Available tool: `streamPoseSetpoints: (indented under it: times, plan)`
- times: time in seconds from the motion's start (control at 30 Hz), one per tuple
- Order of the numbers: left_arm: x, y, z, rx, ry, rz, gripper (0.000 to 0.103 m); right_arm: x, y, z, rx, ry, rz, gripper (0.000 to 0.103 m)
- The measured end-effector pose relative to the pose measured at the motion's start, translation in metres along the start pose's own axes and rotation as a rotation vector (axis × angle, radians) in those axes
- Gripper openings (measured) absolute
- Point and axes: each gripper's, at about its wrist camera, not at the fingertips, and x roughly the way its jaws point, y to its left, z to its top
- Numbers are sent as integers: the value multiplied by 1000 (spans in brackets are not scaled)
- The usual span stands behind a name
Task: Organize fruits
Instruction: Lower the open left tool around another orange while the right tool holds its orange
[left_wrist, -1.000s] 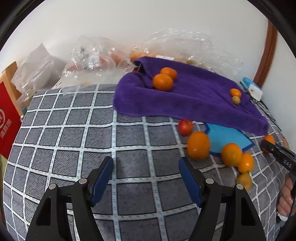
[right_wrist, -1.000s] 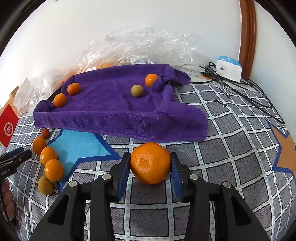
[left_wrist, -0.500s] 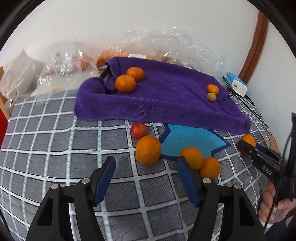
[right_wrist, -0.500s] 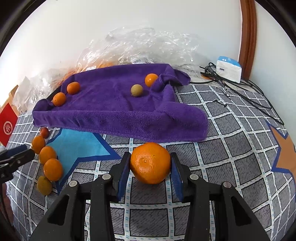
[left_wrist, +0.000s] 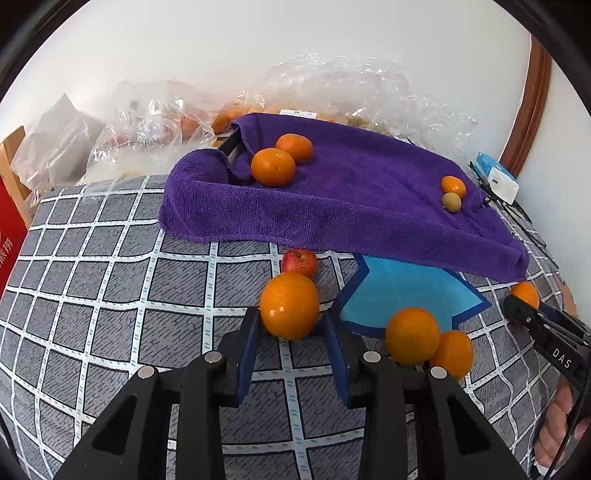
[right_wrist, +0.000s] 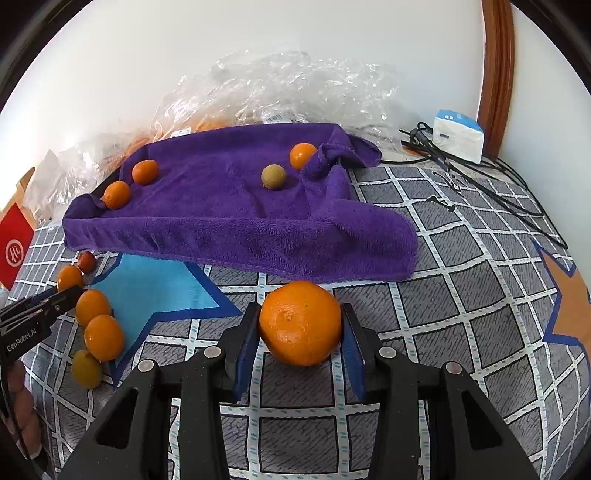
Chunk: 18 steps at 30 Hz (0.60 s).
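The jaws of the left gripper (left_wrist: 290, 328) were closing around a smooth orange (left_wrist: 289, 305), which sat between the blue pads with a sliver of gap still showing on its right side. The jaws of the right gripper (right_wrist: 300, 326) were clamped on a dimpled mandarin (right_wrist: 299, 322), both pads pressed against its sides. Everything lay on a grey checked cloth (left_wrist: 110, 280) with a purple towel (left_wrist: 369, 192) spread across its far half. The smooth orange lay just in front of the towel's near edge, with a small red apple (left_wrist: 300, 261) touching it on the towel side and two more oranges (left_wrist: 412, 341) to its right, beside a blue star printed on the cloth. The mandarin sat close to the towel's front edge, toward its right corner. On the towel, two mandarins (left_wrist: 273, 166) rested near the left end and a small orange with a brownish fruit (left_wrist: 451, 202) near the right end. Crumpled clear plastic bags (right_wrist: 295, 88) were piled behind the towel against the wall.
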Motion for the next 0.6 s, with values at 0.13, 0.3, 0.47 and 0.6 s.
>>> streamPoseSetpoints:
  times: [0.13,0.3,0.47,0.6]
  plan:
    - [-2,5,-1,-25,-4,-20,33,4,2,0,-9,17,-10,43]
    - [-5,8,-3,-39,-9,-24,28,4,2,-1,-9,18,-6,42]
    - [-7,10,-4,-63,-12,-36,28,3,-1,-1,5,14,0,42]
    - [-7,11,-2,-79,-14,-41,29,3,-1,-1,6,14,0,42]
